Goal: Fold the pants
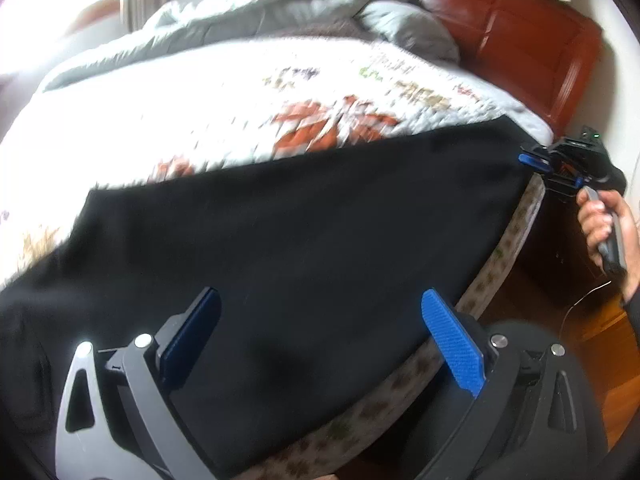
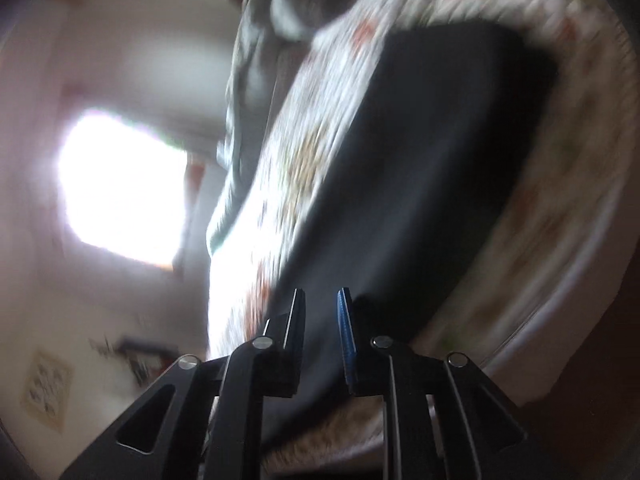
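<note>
The black pants [image 1: 304,224] lie spread flat on a bed with a floral quilt [image 1: 224,104]. My left gripper [image 1: 324,320] hovers over their near part, jaws wide open with nothing between the blue pads [image 1: 452,340]. My right gripper [image 1: 534,160], held by a hand [image 1: 600,220], sits at the pants' far right corner by the bed's edge. In the blurred right wrist view the right gripper [image 2: 321,320] has its jaws close together with a narrow gap. Black cloth of the pants [image 2: 420,160] runs into that gap, and the pads are not seen pressing on it.
A grey duvet [image 1: 304,12] is bunched at the head of the bed, against a red-brown headboard [image 1: 520,36]. The mattress side [image 1: 500,264] drops to a wooden floor [image 1: 600,320] on the right. A bright window [image 2: 124,184] shows in the right wrist view.
</note>
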The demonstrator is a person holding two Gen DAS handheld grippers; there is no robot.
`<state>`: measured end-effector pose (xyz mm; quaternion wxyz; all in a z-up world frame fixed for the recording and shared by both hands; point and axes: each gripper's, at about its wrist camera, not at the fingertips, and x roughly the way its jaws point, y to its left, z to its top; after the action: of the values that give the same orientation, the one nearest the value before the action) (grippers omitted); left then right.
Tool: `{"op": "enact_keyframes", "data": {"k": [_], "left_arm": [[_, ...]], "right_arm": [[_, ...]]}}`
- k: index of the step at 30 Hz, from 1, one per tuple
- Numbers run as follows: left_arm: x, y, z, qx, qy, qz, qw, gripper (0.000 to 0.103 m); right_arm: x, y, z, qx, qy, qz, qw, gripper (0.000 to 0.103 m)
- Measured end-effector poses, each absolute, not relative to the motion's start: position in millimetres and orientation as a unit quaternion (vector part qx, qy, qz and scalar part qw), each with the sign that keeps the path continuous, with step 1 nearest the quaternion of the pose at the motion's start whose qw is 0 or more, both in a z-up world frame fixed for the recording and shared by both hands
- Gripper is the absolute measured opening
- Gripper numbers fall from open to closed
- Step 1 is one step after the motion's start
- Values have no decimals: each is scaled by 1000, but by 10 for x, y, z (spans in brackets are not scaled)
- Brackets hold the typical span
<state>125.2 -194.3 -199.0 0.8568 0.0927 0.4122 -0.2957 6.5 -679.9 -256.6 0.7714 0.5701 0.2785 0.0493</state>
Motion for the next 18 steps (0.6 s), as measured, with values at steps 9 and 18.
{"op": "enact_keyframes", "data": {"k": [9,18], "left_arm": [[1297,-2358,-2201,128,444,-298,835,100],[1252,-2451,-2276,115,434,-313,837,101]], "right_arm": [[-138,-7454,-2736,610,231,12,758,16],[-500,-7916,-2746,632,191,-37,750,16]]}}
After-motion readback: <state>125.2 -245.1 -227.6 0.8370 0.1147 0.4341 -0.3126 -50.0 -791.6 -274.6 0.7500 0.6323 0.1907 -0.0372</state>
